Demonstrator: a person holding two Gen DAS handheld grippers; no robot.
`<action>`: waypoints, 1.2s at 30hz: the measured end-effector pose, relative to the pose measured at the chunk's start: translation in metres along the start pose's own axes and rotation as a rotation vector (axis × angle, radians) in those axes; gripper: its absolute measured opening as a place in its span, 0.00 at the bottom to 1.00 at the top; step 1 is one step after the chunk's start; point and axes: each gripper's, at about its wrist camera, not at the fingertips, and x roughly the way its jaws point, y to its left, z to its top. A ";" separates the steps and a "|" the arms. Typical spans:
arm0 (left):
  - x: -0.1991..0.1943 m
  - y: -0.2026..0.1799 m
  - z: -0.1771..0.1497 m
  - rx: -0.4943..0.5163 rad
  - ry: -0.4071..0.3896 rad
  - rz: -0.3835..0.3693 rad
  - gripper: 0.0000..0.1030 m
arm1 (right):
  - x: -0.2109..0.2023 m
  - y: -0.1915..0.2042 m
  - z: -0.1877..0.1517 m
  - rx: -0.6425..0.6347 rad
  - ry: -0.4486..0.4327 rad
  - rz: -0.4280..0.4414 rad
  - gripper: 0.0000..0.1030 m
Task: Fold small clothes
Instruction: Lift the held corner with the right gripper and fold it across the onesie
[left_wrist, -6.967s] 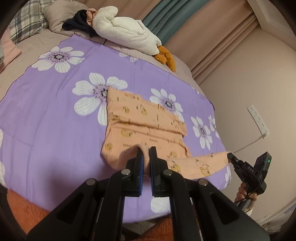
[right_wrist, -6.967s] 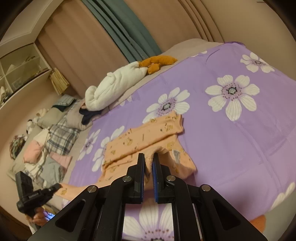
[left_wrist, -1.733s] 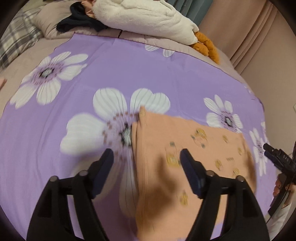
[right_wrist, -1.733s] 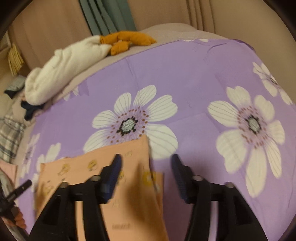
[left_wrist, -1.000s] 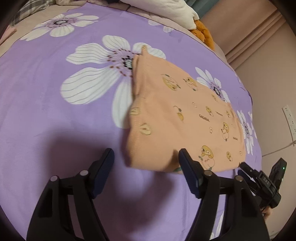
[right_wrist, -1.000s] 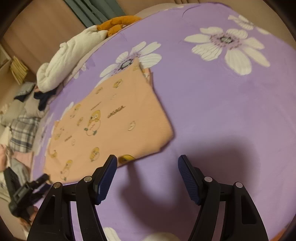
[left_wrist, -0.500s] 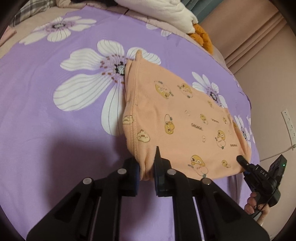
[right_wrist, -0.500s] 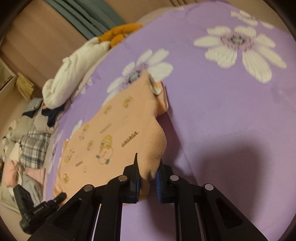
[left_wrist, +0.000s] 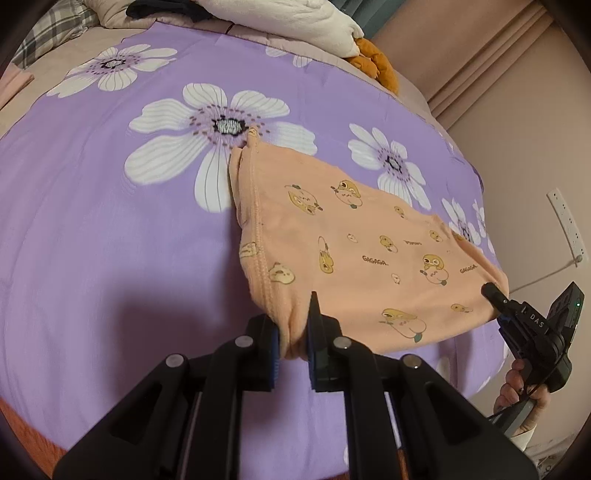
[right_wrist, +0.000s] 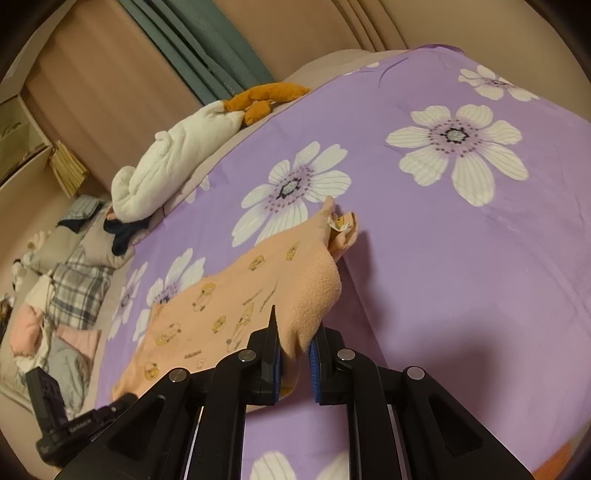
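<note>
Both near corners of the garment (left_wrist: 354, 251), at frame centre on the quilt (left_wrist: 92, 258), are pinched: left gripper (left_wrist: 293, 343) and right gripper (right_wrist: 293, 350) have just clamped onto cloth. Lifting evenly and carrying both corners toward the far edge together should keep the fold square.

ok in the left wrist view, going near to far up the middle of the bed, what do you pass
left gripper shut on the near corner of the orange garment → large white flower print on the purple bedspread → white plush blanket at the far edge
</note>
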 end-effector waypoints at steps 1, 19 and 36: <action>-0.001 -0.001 -0.003 -0.004 0.004 0.000 0.11 | -0.003 -0.002 -0.003 0.006 0.001 -0.004 0.13; 0.017 0.005 -0.023 0.023 0.088 0.089 0.21 | 0.005 0.001 -0.018 -0.040 0.017 -0.153 0.13; -0.035 0.040 -0.005 -0.058 -0.041 0.148 0.40 | 0.035 0.120 -0.046 -0.401 0.116 0.082 0.13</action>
